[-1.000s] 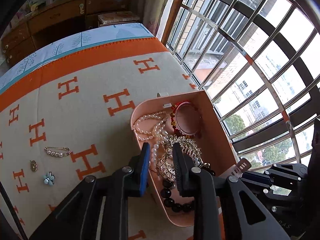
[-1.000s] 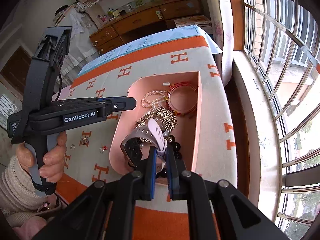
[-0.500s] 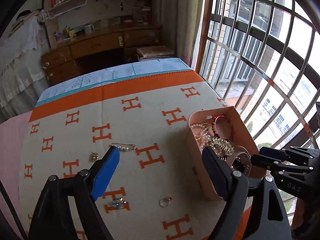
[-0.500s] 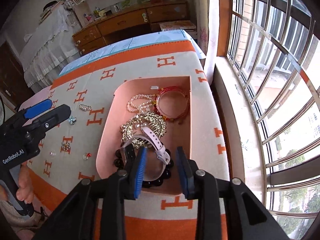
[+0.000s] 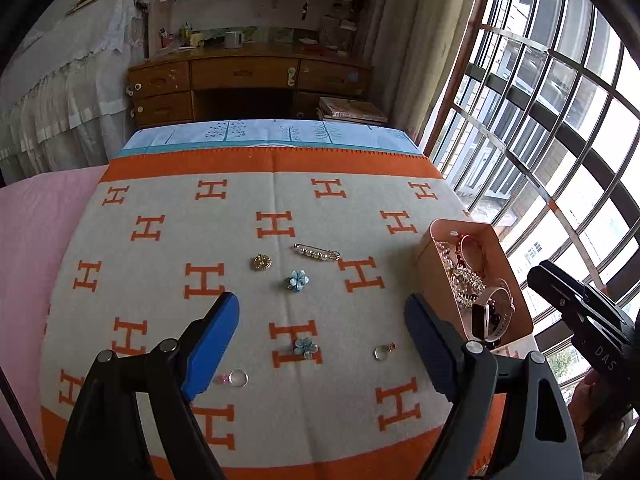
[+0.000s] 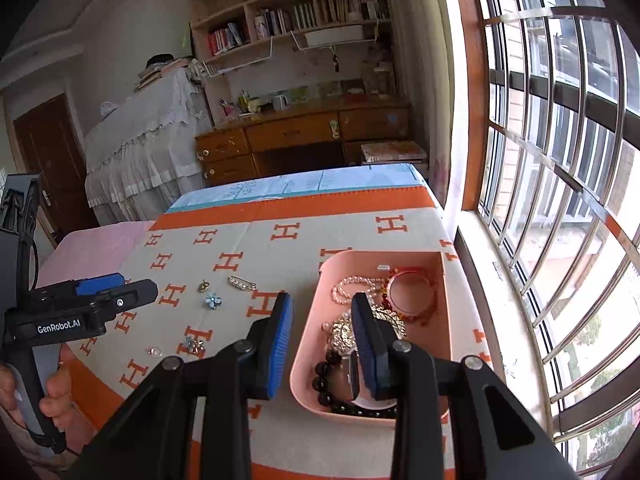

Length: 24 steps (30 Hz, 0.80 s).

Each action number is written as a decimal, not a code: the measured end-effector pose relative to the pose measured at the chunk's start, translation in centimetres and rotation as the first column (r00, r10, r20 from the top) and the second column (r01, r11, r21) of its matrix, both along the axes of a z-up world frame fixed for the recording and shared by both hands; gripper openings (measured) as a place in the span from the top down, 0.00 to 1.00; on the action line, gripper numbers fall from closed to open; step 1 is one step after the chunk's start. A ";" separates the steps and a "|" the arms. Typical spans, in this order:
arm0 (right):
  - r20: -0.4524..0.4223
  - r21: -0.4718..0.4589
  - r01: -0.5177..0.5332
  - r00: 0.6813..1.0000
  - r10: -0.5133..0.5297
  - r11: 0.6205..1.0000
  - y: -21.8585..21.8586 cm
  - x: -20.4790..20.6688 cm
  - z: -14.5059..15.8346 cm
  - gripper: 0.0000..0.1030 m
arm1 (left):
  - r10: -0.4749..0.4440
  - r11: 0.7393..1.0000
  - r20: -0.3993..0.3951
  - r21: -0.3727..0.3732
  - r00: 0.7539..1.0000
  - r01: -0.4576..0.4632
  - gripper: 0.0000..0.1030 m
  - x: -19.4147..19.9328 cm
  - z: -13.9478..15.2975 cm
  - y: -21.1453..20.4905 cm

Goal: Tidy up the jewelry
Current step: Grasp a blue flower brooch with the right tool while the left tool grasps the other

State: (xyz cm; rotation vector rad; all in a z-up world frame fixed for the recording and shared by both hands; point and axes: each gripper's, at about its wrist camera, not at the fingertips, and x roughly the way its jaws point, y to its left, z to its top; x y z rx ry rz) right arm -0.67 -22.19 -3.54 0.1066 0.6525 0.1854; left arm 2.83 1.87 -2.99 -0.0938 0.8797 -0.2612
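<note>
A pink tray [image 5: 426, 266] [image 6: 308, 332] at the blanket's right edge holds pearls, a red bangle [image 6: 412, 292], a gold piece, black beads [image 6: 332, 380] and a pale pink watch [image 5: 496, 312]. On the blanket lie a pearl pin [image 5: 317, 252], a gold charm [image 5: 261, 261], two blue flowers [image 5: 297, 281] [image 5: 305, 346] and two small rings [image 5: 383, 351] [image 5: 237, 378]. My left gripper [image 5: 322, 320] is open and empty above the lower flower. My right gripper [image 6: 320, 328] is open and empty above the tray's left wall.
The orange and cream H-pattern blanket [image 5: 160, 272] covers the table, with a pink cloth [image 5: 36, 232] to its left. A barred window [image 6: 560, 160] runs along the right. A wooden desk [image 5: 248, 80] stands behind the table.
Both grippers have opened wide and pulled back and up from the tray. The right one let go of the watch, which now lies in the tray. The left now faces the loose pieces on the blanket.
</note>
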 end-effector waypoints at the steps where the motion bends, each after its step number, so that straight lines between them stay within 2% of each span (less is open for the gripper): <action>1: -0.008 0.018 -0.014 1.000 0.015 1.000 0.2 0.1 -0.1 0.70 | 0.004 1.000 -0.008 -0.007 1.000 -0.004 0.19 -0.3 0.0 0.5; 5: -0.066 0.053 -0.043 0.997 0.047 0.998 1.1 0.7 -0.7 0.70 | 0.051 0.998 -0.014 -0.030 0.999 -0.051 0.19 -1.1 -0.2 2.7; 9: -0.135 0.038 -0.064 0.988 0.069 0.997 2.4 1.2 -1.8 0.70 | 0.110 0.994 0.006 0.002 0.994 -0.110 0.19 -1.8 -0.7 4.5; 12: -0.178 0.032 -0.082 0.980 0.087 0.996 3.4 1.4 -2.7 0.70 | 0.129 0.992 -0.015 0.006 0.992 -0.129 0.19 -2.0 -1.8 5.6; 18: -0.237 0.029 -0.133 0.962 0.136 0.991 5.6 1.9 -4.1 0.70 | 0.128 0.992 -0.057 0.021 0.990 -0.127 0.19 -2.1 -4.2 6.7; 24: -0.298 0.014 -0.240 0.926 0.233 0.971 8.9 3.0 -5.6 0.70 | 0.108 0.994 -0.076 0.028 0.991 -0.107 0.19 -1.9 -5.9 6.9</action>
